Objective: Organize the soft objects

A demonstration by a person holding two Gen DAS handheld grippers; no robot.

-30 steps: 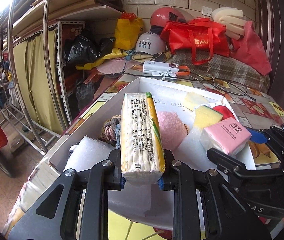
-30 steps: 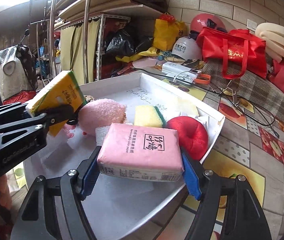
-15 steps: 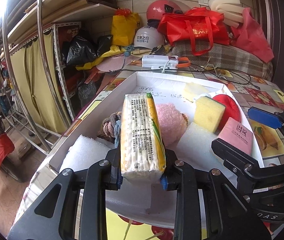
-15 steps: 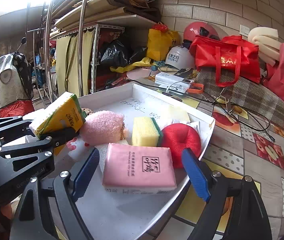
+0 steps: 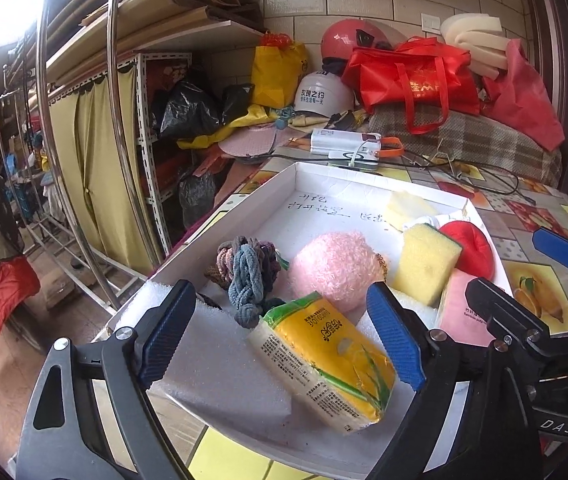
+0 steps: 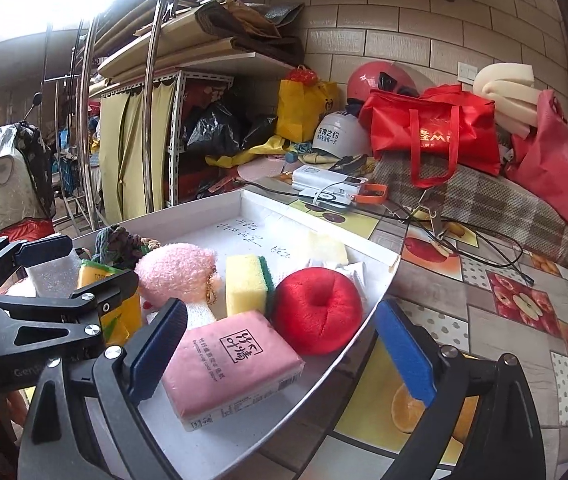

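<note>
A white tray point(image 5: 347, 176) point(image 6: 220, 204) holds the soft things. The yellow tissue pack point(image 5: 323, 360) lies flat on a white foam pad point(image 5: 220, 376), between the jaws of my left gripper point(image 5: 280, 336), which are opening and clear of it. The pink tissue pack point(image 6: 232, 364) point(image 5: 459, 312) rests at the tray's near edge between the opening jaws of my right gripper point(image 6: 280, 352), untouched. Behind them sit a pink fluffy ball point(image 5: 335, 268) point(image 6: 176, 272), a yellow-green sponge point(image 5: 423, 264) point(image 6: 248, 284), a red plush apple point(image 6: 315, 312) point(image 5: 471, 248) and braided hair ties point(image 5: 248, 268).
The tray stands on a fruit-patterned tablecloth point(image 6: 483, 304). Behind it lie a white power pack with cables point(image 6: 327, 184), helmets, a red bag point(image 6: 431, 136) and a checked cushion. A metal rack with yellow curtains point(image 5: 84, 168) stands to the left.
Both grippers let go. The yellow tissue pack, held upright before, now lies flat on the foam. The pink pack dropped onto the tray and the right jaws spread wider.
</note>
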